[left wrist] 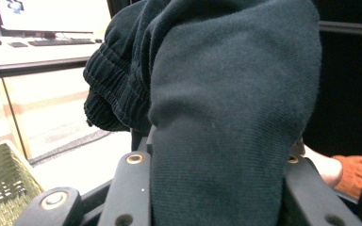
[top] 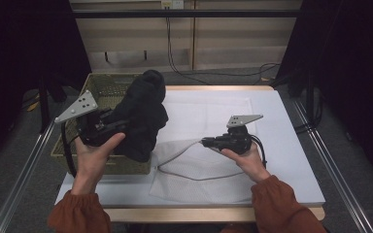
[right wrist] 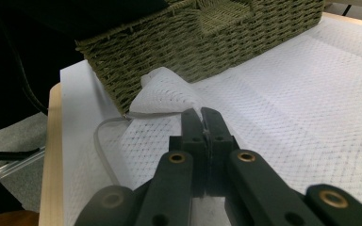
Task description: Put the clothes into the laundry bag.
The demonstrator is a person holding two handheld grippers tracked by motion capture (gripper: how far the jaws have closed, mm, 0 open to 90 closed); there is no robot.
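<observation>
A dark sweatshirt-like garment (top: 143, 116) hangs bunched over the right end of the woven olive basket (top: 102, 87). My left gripper (top: 119, 127) is shut on it. In the left gripper view the cloth (left wrist: 226, 94) drapes between the jaws and hides their tips. A white mesh bag (top: 204, 179) lies flat on the table in front of the basket. My right gripper (top: 208, 142) is shut on its upper edge and lifts it slightly. In the right gripper view the closed jaws (right wrist: 206, 120) pinch the mesh (right wrist: 165, 92) close to the basket's corner (right wrist: 217, 42).
The basket stands at the table's left edge on a white mat (top: 281, 126). A grey cord (right wrist: 101, 141) runs along the bag's rim. Metal rails flank the table on both sides. Cabinets and cables stand behind it.
</observation>
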